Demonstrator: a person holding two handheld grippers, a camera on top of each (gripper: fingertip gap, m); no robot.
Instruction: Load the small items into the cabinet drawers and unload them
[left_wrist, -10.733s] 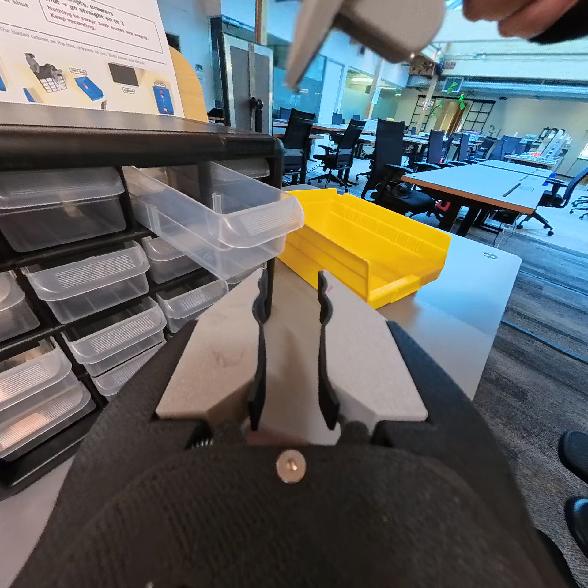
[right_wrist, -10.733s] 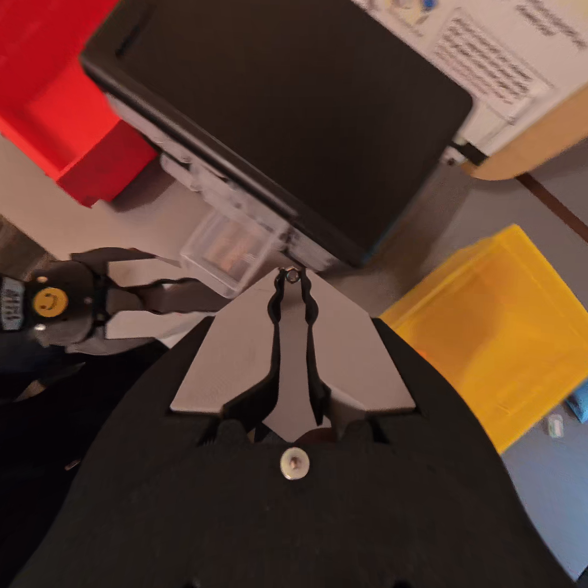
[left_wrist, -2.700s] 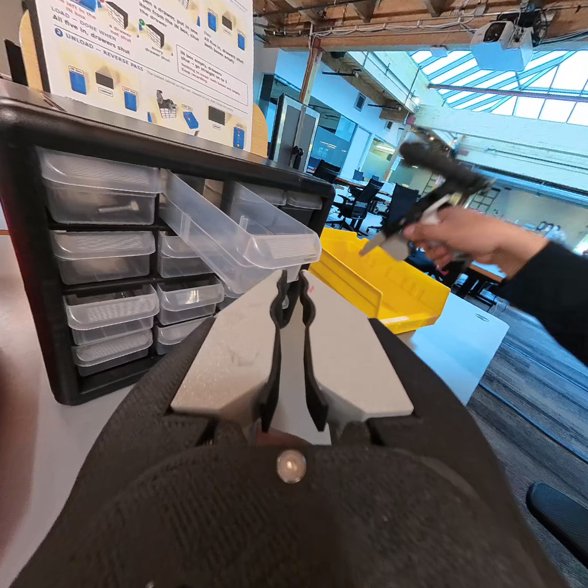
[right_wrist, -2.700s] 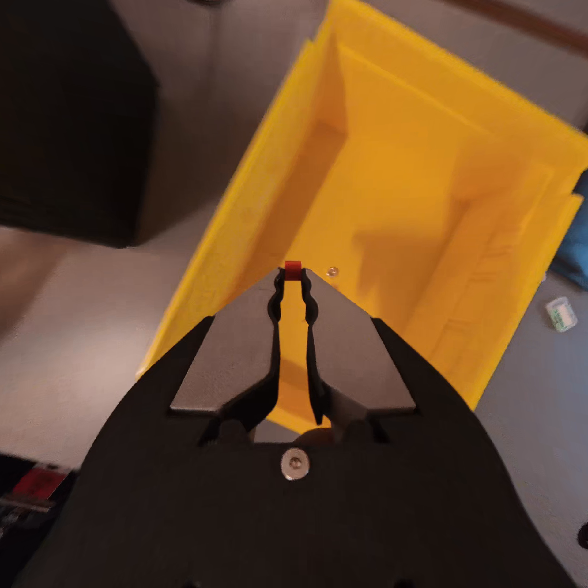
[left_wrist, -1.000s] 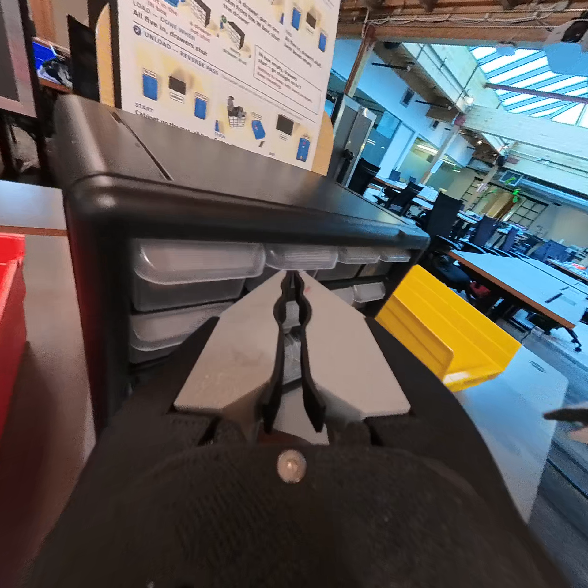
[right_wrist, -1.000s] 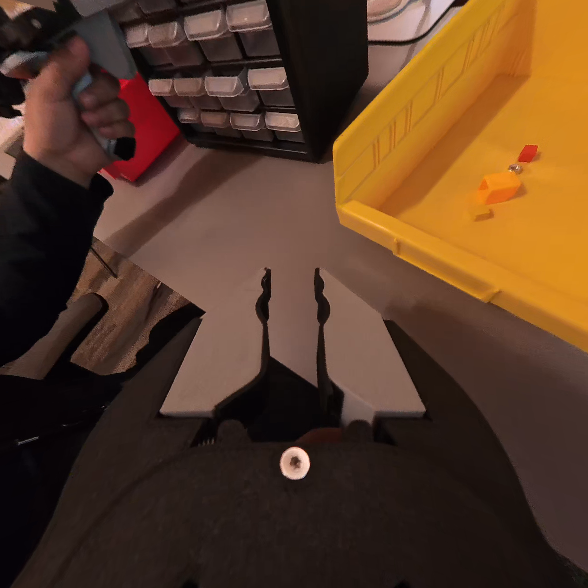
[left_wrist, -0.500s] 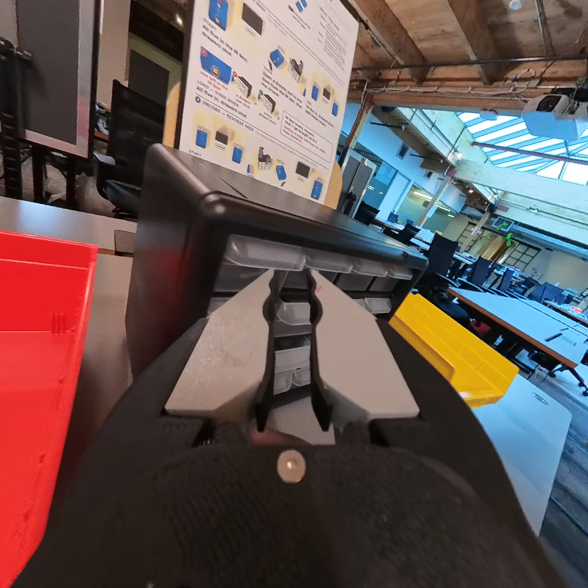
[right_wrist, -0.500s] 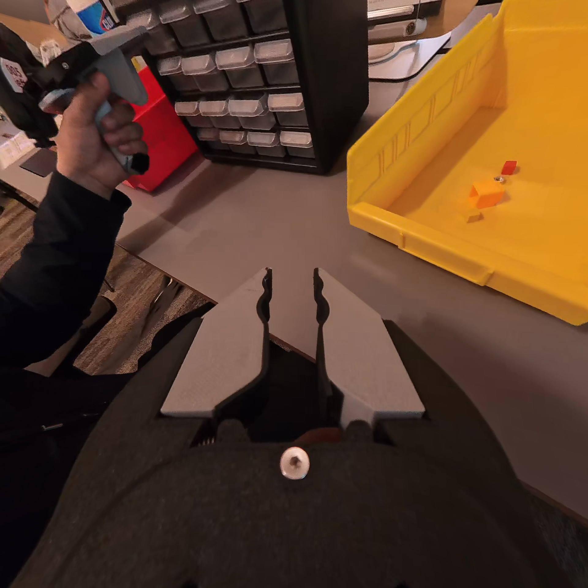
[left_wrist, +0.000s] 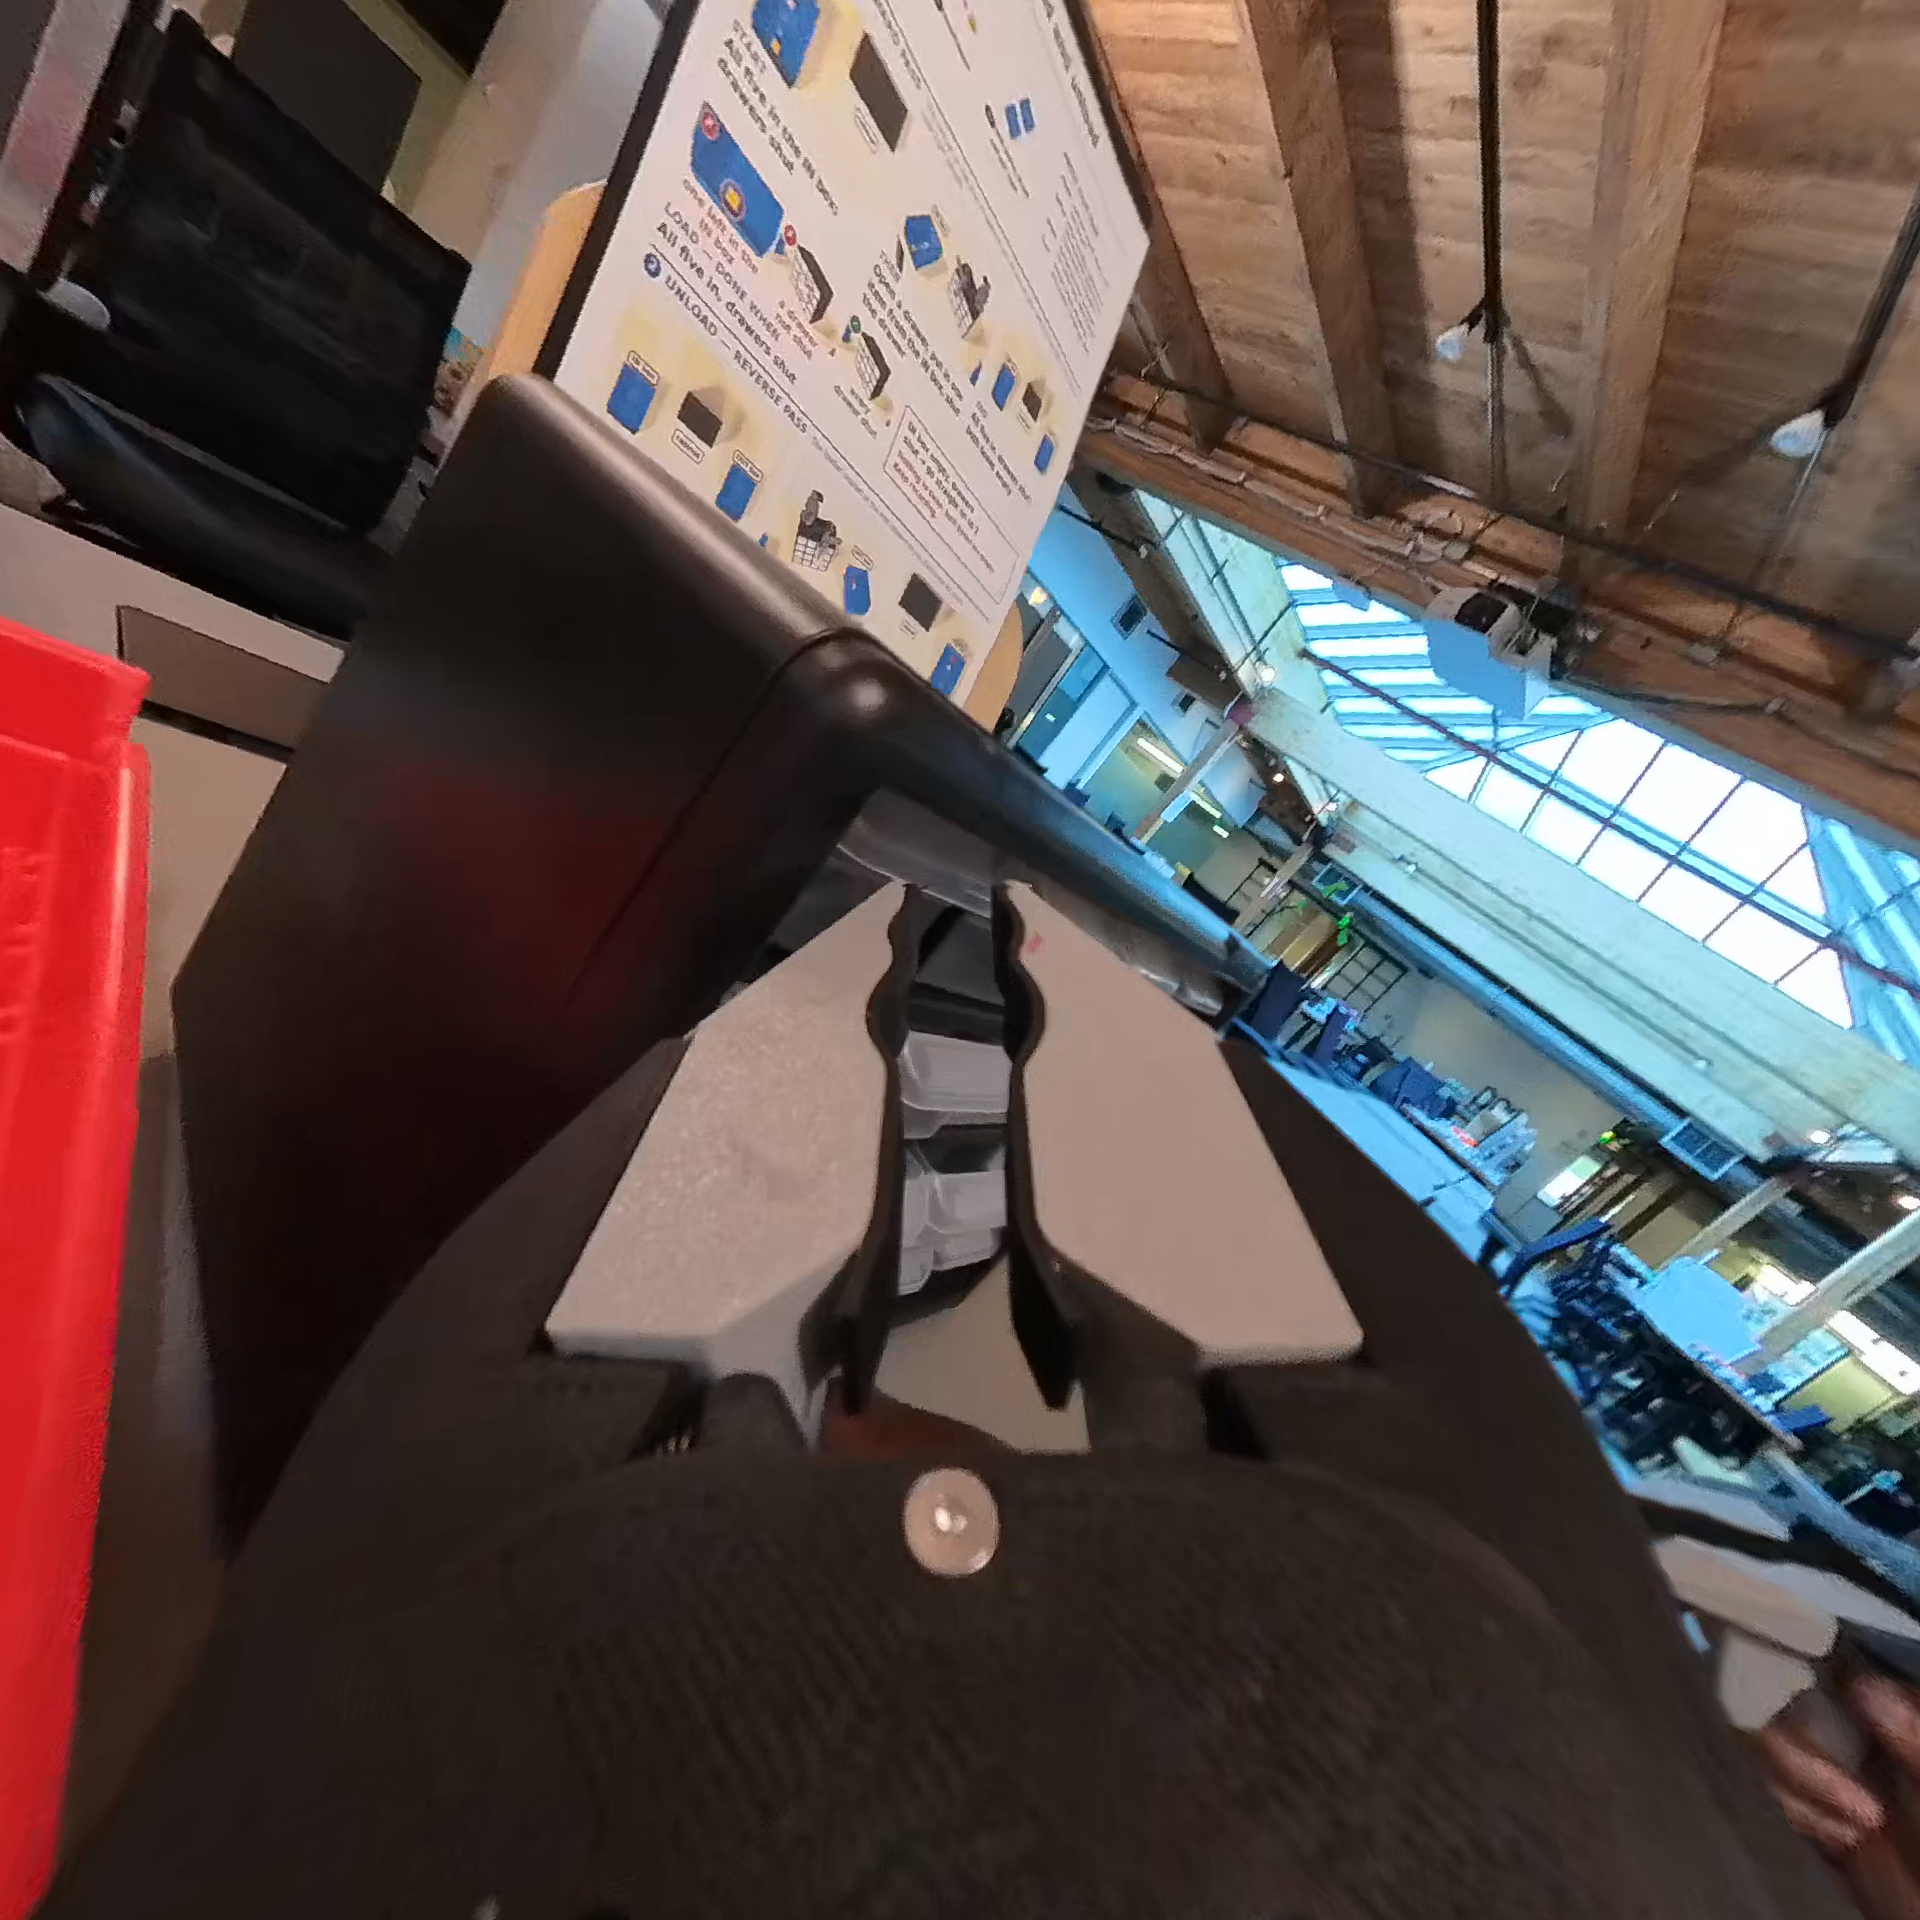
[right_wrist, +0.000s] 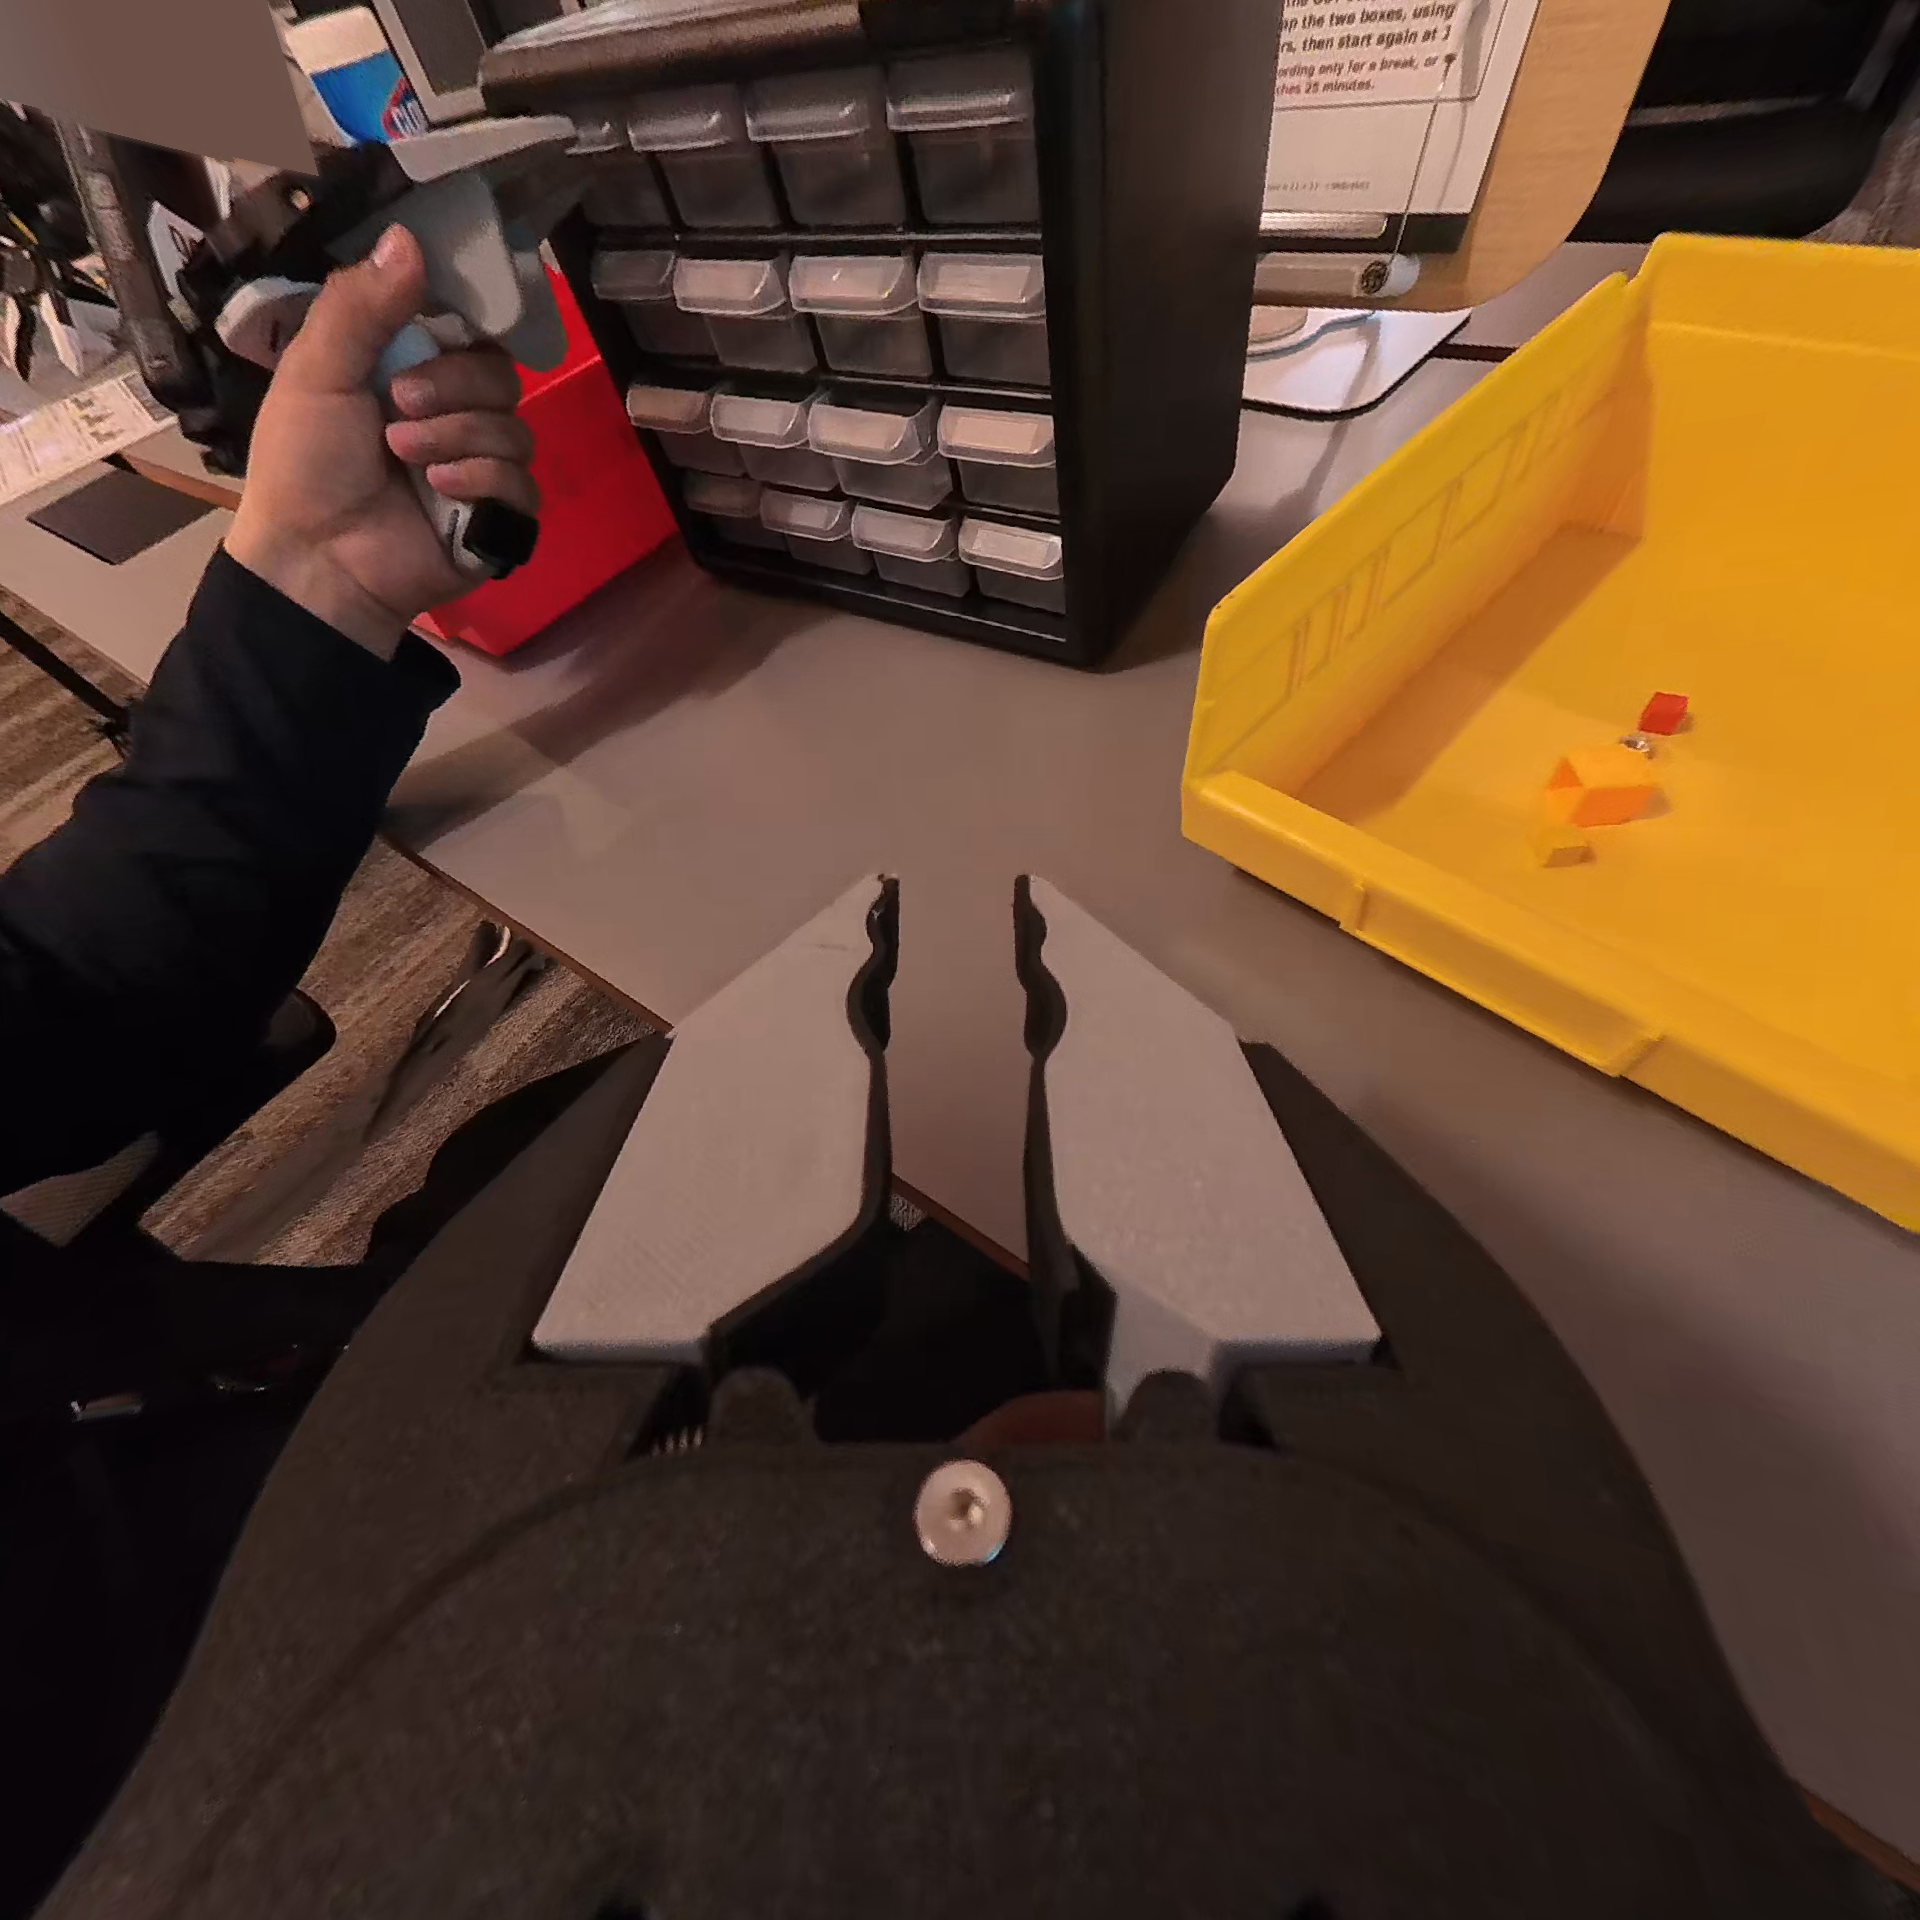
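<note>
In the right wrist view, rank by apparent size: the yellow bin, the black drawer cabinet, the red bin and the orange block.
1. Yellow bin, though it sits nearer the camera
2. Black drawer cabinet
3. Red bin, mostly hidden behind the left hand
4. Orange block

The left tongs (left_wrist: 948, 902), jaws slightly parted and holding nothing, point up at the black cabinet's (left_wrist: 540, 790) top front edge (clear drawers (left_wrist: 951, 1081) show between the fingers). A red bin (left_wrist: 62, 1039) stands left; an instruction poster (left_wrist: 862, 312) rises behind.
</note>
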